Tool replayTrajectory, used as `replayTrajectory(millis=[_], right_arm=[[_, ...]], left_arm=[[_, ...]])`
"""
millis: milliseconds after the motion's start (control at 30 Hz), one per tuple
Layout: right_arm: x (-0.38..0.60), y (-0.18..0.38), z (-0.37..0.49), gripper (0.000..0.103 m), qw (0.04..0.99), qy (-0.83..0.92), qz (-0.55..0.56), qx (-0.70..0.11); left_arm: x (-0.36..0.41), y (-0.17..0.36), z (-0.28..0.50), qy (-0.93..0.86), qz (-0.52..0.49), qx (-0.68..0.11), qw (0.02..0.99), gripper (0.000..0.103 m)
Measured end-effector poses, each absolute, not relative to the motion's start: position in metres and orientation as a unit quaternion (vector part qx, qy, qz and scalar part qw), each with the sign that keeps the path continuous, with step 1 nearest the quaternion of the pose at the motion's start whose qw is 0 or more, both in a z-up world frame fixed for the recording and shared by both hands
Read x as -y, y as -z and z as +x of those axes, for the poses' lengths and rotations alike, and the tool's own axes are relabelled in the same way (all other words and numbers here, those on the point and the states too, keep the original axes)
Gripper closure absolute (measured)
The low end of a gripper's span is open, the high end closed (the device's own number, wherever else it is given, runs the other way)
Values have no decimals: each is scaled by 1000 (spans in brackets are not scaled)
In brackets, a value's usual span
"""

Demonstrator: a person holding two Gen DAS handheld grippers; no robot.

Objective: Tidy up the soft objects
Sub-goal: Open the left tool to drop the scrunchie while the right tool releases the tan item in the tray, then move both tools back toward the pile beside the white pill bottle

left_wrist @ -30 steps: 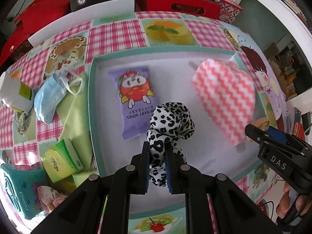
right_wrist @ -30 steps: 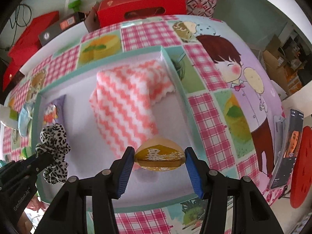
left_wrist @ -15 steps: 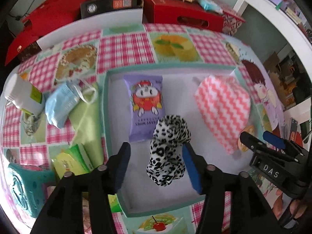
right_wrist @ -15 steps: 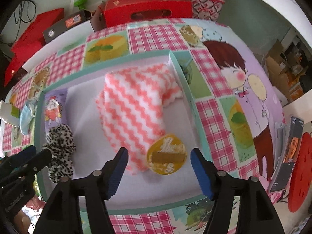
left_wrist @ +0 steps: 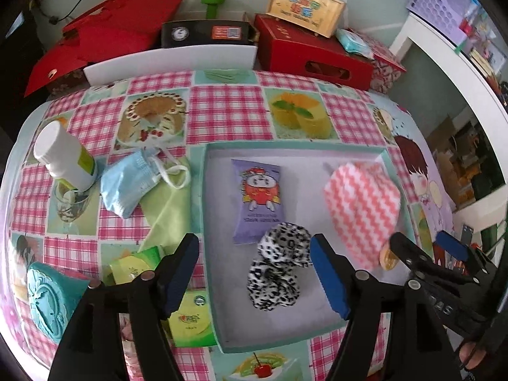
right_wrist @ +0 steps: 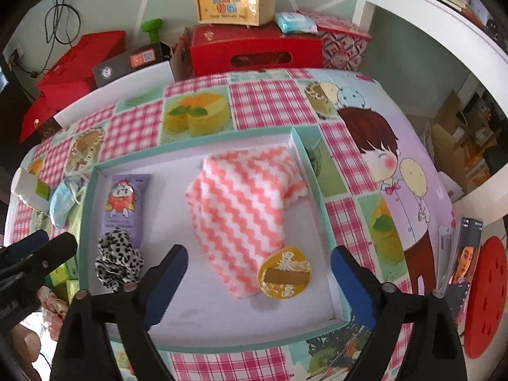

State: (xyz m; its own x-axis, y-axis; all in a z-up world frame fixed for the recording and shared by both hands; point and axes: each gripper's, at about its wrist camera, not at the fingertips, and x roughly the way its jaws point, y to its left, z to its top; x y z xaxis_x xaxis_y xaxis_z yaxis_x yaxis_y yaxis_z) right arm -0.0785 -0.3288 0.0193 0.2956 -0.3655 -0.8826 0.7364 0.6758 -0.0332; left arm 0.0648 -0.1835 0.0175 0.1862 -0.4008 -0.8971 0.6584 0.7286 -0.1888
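The left gripper (left_wrist: 254, 273) has just been opening, letting go of the spotted scrunchie (left_wrist: 279, 270) lying low in the tray (left_wrist: 203, 222). The right gripper (right_wrist: 258, 282) has just been opening too, empty above the yellow round thing (right_wrist: 284, 273).

Leopard-spotted black-and-white scrunchie (left_wrist: 279, 270), pink-and-white zigzag cloth (right_wrist: 241, 212), purple wipes pack (left_wrist: 258, 200), gold round pouch (right_wrist: 284, 273) — all in a teal-rimmed white tray (right_wrist: 203, 343) — on a pink-checked bench (left_wrist: 225, 111).

Bright daylight, soft shadows (fisheye-bent edges), slight blur
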Motion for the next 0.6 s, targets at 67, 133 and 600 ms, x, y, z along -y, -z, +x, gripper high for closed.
replayTrajectory(millis=[67,133,600], right_arm=[[327,-24,-78,0,787,353,191,-467],[325,-30,-78,0,795,357,189,-452],[322,-38,-76,0,808,360,192,-425]], left_arm=[[177,-16,73,335,113,-537,766,30],[170,-16,81,323,105,-537,772,30],[96,-28,139,234,19,-529,816,19]])
